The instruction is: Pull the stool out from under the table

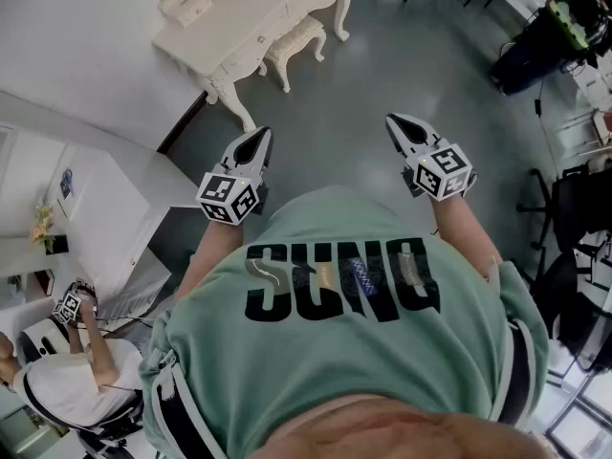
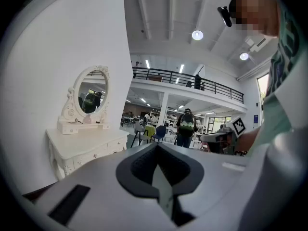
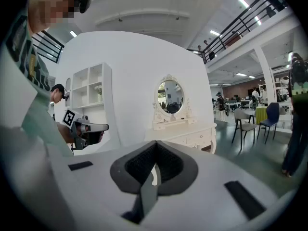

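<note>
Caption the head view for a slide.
Start pose: left gripper and right gripper, fingers shut and empty, held short of the white dressing table, stool partly under it.

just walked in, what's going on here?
A person stands back from the white dressing table with a claw in each hand. The left claw and the right claw are both shut and empty. They are held out in front of the body and point toward the table. The stool sits tucked under the table, untouched. The pull has not yet begun.
</note>
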